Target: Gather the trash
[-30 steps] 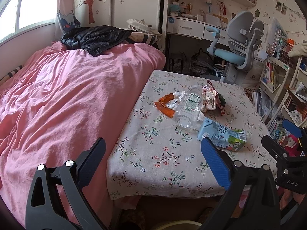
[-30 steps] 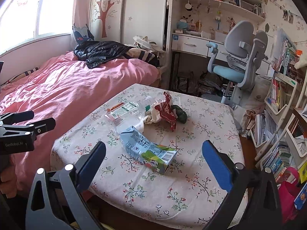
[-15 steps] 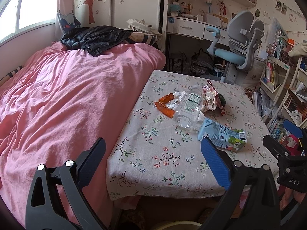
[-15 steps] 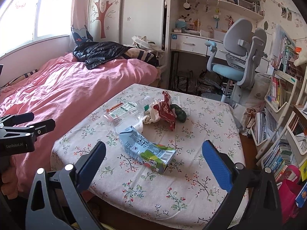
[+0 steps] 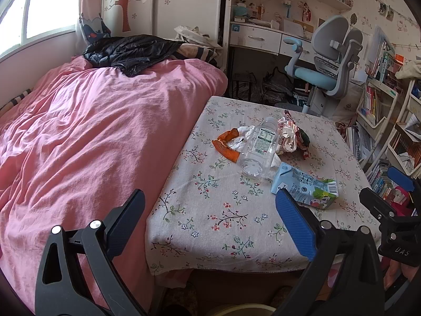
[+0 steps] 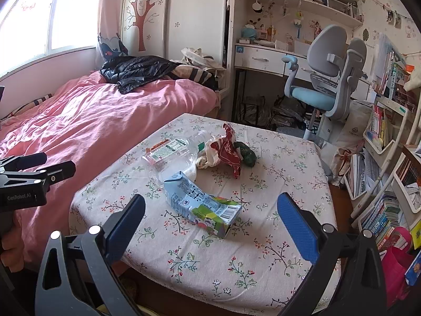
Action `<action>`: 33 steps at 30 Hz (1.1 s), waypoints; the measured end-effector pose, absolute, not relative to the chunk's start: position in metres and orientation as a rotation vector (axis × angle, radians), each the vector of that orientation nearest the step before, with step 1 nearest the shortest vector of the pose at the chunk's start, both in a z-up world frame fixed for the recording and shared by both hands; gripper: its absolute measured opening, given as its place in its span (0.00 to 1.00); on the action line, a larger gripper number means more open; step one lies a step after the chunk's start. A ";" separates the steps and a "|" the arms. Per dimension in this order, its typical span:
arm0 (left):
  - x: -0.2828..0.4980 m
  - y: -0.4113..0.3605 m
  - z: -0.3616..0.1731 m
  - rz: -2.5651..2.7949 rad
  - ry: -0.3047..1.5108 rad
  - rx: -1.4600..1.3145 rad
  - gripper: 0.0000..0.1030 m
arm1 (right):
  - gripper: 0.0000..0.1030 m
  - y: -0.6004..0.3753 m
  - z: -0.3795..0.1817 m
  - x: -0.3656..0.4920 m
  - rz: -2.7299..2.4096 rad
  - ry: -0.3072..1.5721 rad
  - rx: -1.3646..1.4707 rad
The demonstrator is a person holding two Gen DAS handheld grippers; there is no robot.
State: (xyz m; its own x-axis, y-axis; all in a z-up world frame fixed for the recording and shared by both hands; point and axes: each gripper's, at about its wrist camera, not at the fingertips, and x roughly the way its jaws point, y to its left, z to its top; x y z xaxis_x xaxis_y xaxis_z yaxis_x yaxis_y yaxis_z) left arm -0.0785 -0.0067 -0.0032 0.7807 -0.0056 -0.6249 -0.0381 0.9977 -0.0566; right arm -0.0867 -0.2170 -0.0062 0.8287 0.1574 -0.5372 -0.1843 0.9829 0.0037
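- Left wrist view: left gripper (image 5: 210, 218) held off the near left corner of the tabletop (image 5: 226, 226), fingers (image 5: 294, 221) spread wide, nothing between them.
- Right wrist view: right gripper (image 6: 210, 218) held off the near edge of the tabletop (image 6: 263, 250), fingers (image 6: 296, 223) spread wide, nothing held; the carton lies in line with the gap, apart from both pads.
- Tabletop cover: floral cloth, pale ground, hanging over the edges.
- Item 1, milk carton (image 6: 202, 205): blue and green, flattened, lying on its side, nearest of the trash to the near edge.
- Item 2, clear plastic bottle (image 6: 176, 155): lying on its side with a white-and-green label, its base touching the carton's blue end.
- Item 3, orange peel (image 5: 226, 147): on the left-edge side of the bottle, against white crumpled paper (image 5: 243, 138).
- Item 4, red wrapper (image 6: 229, 152): crumpled, on the far side of the bottle, partly raised.
- Item 5, dark green lump (image 6: 246, 154): just beside the red wrapper, toward the far right corner; what it is cannot be told.
- All trash sits clustered about the middle of the tabletop, none of it held.
- Surroundings: bed with pink cover (image 5: 86, 131) against the tabletop's left edge; black jacket (image 5: 131, 52) at the bed's far end; grey-and-blue chair (image 6: 323, 87) beyond the far edge; bookshelves (image 6: 381, 131) to the right.
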 end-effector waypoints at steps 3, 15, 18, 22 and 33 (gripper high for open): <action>-0.078 -0.006 -0.003 0.019 0.675 -0.070 0.93 | 0.94 -0.217 -0.008 -0.087 0.181 0.560 -0.056; -0.078 -0.005 -0.004 0.019 0.677 -0.074 0.93 | 0.94 -0.215 -0.017 -0.089 0.182 0.538 -0.097; -0.078 -0.005 -0.004 0.019 0.675 -0.073 0.93 | 0.94 -0.213 -0.017 -0.089 0.186 0.540 -0.092; -0.078 -0.004 -0.004 0.019 0.676 -0.075 0.93 | 0.94 -0.212 -0.016 -0.089 0.194 0.535 -0.075; -0.078 -0.003 -0.005 0.020 0.675 -0.077 0.93 | 0.94 -0.213 -0.016 -0.088 0.204 0.516 -0.063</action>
State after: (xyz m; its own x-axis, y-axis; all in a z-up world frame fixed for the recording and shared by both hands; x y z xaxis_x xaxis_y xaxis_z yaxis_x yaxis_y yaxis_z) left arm -0.0780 -0.0028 -0.0052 0.7807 -0.0063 -0.6249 -0.0437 0.9969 -0.0647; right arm -0.0884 -0.2129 -0.0156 0.8499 0.1776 -0.4962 -0.2095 0.9778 -0.0087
